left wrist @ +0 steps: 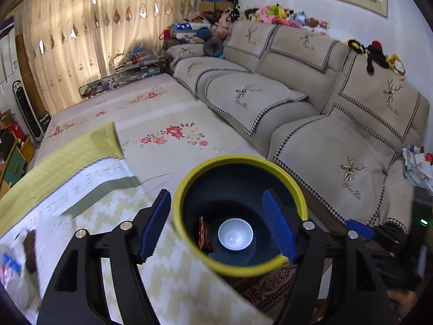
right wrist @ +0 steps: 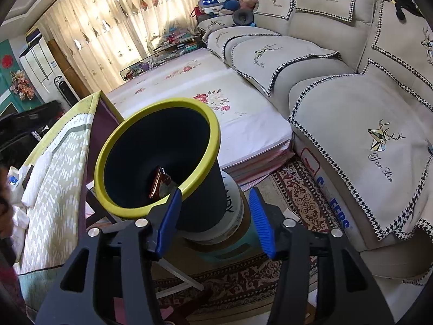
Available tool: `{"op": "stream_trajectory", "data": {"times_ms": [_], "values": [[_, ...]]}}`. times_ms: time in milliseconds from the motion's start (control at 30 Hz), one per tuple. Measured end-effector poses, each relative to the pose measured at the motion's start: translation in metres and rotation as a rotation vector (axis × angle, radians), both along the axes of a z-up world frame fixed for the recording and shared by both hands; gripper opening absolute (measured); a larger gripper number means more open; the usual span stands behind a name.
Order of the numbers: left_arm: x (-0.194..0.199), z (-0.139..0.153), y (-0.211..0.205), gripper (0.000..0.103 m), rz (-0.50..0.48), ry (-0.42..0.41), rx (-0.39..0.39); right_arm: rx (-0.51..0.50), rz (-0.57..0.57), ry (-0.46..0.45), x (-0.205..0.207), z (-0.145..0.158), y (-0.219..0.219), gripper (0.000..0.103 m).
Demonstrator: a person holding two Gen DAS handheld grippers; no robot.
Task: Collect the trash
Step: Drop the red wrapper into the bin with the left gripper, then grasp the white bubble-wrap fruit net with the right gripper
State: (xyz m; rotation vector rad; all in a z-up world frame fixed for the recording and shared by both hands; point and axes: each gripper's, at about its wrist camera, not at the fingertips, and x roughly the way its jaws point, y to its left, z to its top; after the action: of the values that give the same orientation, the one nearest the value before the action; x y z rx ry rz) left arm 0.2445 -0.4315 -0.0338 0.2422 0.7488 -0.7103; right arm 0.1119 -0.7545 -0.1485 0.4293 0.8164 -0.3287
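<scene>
Left wrist view: at the far left a dark brown wrapper [left wrist: 30, 252] lies blurred on the patterned cloth of the bench [left wrist: 113, 216], near a blue-and-white scrap [left wrist: 10, 264]. The left gripper [left wrist: 216, 224] is spread open with nothing between its blue fingers [left wrist: 153, 224]; the left one hangs over the cloth, the right one over the mouth of the bin [left wrist: 240, 266], a dark tub with a yellow rim standing just off the bench edge. Inside the bin sit a shiny brown wrapper piece [left wrist: 205, 235] against the wall and a white cup [left wrist: 235, 234] on the bottom. Right of it runs the beige sofa [left wrist: 338, 140] with deer-print covers. In the right wrist view the bench cloth [right wrist: 54, 184] sits left, then the bin [right wrist: 200, 205], tilted toward the camera, rests on a white bucket [right wrist: 232, 211] stacked over a teal container [right wrist: 251, 239]; the brown wrapper [right wrist: 157, 182] shows inside. The right gripper [right wrist: 213, 223] is open too, its left finger at the bin's rim, the right one clear of the bin's side, gripping nothing. Below lies a patterned rug [right wrist: 297, 195], with the sofa [right wrist: 365, 149] at the right.
</scene>
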Motion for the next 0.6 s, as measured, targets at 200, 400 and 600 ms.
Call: {"op": "stream_trajectory", "data": {"times_ms": [200, 400, 600], "values": [[-0.05, 0.033, 0.089, 0.089, 0.053, -0.068, -0.05, -0.013, 0.078, -0.006, 0.008, 0.007, 0.034, 0.051], [-0.088, 0.052, 0.191, 0.092, 0.186, -0.126, -0.078, -0.025, 0.185, -0.04, 0.025, 0.024, 0.083, 0.051], [-0.12, 0.053, 0.297, 0.093, 0.368, -0.166, -0.063, -0.037, 0.347, -0.039, 0.058, 0.036, 0.15, 0.051]]}}
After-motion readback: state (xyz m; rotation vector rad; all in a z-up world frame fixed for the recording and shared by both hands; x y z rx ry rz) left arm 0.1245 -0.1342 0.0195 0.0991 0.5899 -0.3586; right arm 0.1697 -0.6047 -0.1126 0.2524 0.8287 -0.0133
